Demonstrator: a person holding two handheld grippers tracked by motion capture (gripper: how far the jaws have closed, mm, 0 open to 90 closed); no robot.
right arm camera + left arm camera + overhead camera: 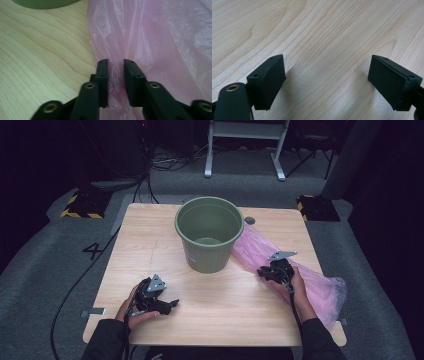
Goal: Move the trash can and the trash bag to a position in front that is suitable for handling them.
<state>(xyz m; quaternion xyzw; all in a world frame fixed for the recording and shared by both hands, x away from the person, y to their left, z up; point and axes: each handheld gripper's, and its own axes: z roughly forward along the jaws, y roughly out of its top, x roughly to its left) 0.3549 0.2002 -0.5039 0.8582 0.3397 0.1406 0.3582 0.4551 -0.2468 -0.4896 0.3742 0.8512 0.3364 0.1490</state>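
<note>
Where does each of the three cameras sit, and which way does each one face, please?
High view: above the person's side, looking forward and down on the table, green bucket and pink plastic bag; both forearms and hands show.
Left gripper view: rides the left gripper, looking down on bare wood between wide-apart fingers.
Right gripper view: rides the right gripper, facing the bag, a fold pinched between its fingers.
Shared: the high and right gripper views both show bag and bucket.
</note>
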